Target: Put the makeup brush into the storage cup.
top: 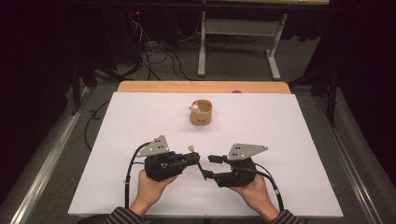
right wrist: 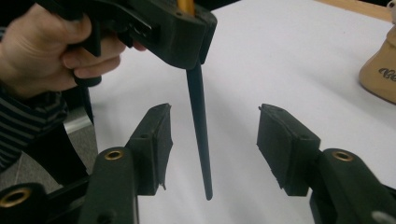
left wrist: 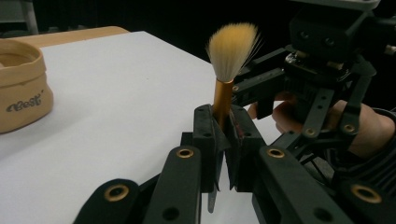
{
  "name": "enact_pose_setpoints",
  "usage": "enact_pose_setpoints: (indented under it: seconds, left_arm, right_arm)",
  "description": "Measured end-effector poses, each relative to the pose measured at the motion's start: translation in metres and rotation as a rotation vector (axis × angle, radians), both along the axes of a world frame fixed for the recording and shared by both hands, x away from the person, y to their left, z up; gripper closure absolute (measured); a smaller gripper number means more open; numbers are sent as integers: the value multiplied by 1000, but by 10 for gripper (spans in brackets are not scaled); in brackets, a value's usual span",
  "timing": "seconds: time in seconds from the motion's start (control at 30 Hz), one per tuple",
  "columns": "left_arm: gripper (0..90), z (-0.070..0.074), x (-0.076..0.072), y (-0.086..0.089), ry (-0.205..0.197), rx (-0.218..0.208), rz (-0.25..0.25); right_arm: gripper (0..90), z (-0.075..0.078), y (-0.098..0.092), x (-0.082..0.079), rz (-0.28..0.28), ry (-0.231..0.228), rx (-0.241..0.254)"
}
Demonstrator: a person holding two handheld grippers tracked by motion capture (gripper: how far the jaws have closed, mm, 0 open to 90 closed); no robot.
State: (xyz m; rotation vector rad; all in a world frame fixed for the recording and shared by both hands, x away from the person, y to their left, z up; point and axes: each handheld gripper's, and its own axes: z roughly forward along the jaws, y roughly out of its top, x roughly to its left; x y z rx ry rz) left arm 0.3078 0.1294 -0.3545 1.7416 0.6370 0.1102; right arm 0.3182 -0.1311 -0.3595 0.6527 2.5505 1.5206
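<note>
My left gripper [top: 195,158] is shut on a makeup brush [top: 190,148] near the table's front middle. In the left gripper view the pads [left wrist: 205,135] clamp the gold ferrule, and the tan bristles [left wrist: 232,49] stand up above them. The brush's thin black handle [right wrist: 198,130] hangs down below the left gripper [right wrist: 189,28] and passes between my right gripper's [right wrist: 217,120] pads. Those pads stand apart on either side of the handle without touching it. The right gripper [top: 208,167] is open and faces the left one.
A small tan fabric pouch [top: 201,113] with something pale at its rim stands mid-table, beyond both grippers. A white sheet [top: 280,140] covers the table, with a wooden edge [top: 201,87] at the far side. Cables and a frame stand on the floor beyond.
</note>
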Motion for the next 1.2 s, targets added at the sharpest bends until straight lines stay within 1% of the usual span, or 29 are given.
enact_pose_setpoints:
  seconds: [0.1, 0.13, 0.23, 0.33, 0.4, 0.43, 0.5, 0.57, 0.6, 0.63, 0.7, 0.77, 0.83, 0.97, 1.0, 1.1, 1.17, 1.2]
  left_arm:
    - [840, 1, 0, 2, -5, 6, 10]
    - [839, 2, -1, 4, -7, 3, 13]
    - [839, 3, -1, 6, -13, 0, 18]
    - [839, 5, 0, 7, -17, -5, 22]
    - [839, 6, -1, 8, -21, -6, 25]
    - [839, 6, -1, 8, -25, -5, 31]
    - [839, 7, -2, 9, -31, 0, 43]
    - [839, 7, -2, 9, -35, 3, 43]
    - [839, 8, -2, 10, -35, 1, 41]
    - [839, 8, -2, 10, -36, 1, 41]
    - [839, 8, -2, 10, -39, 2, 41]
    - [839, 9, -2, 11, -41, -1, 41]
    - [839, 10, -2, 12, -43, -1, 42]
    - [839, 11, -3, 13, -45, -3, 52]
    - [839, 11, -3, 13, -45, -2, 55]
    - [839, 12, -4, 13, -49, 4, 59]
    - [839, 12, -4, 12, -49, 11, 58]
    - [839, 12, -4, 12, -48, 16, 55]
  right_arm:
    - [447, 8, -8, -2, -9, -19, 10]
    - [443, 10, -11, -3, -21, -12, 19]
    - [439, 12, -23, -2, -51, 1, 21]
    - [437, 11, -37, -1, -74, 36, 46]
    - [416, 11, -47, 0, -101, 45, 48]
    - [404, 11, -51, 0, -120, 38, 41]
    - [403, 12, -59, -1, -142, 29, 32]
    - [392, 12, -69, -2, -168, 20, 14]
    - [384, 12, -71, -2, -176, 17, 11]
    - [367, 13, -75, -3, -199, 2, 6]
    - [340, 14, -82, -5, -246, -3, 12]
    - [329, 14, -88, -5, -272, -16, 19]
    - [327, 15, -94, -5, -291, -15, 19]
    - [332, 14, -106, -10, -328, -64, 25]
    - [333, 14, -109, -11, -338, -77, 24]
    - [337, 8, -120, -13, -371, -97, 8]
    - [338, 5, -127, -13, -384, -106, 11]
    - [338, 3, -131, -14, -399, -108, 13]
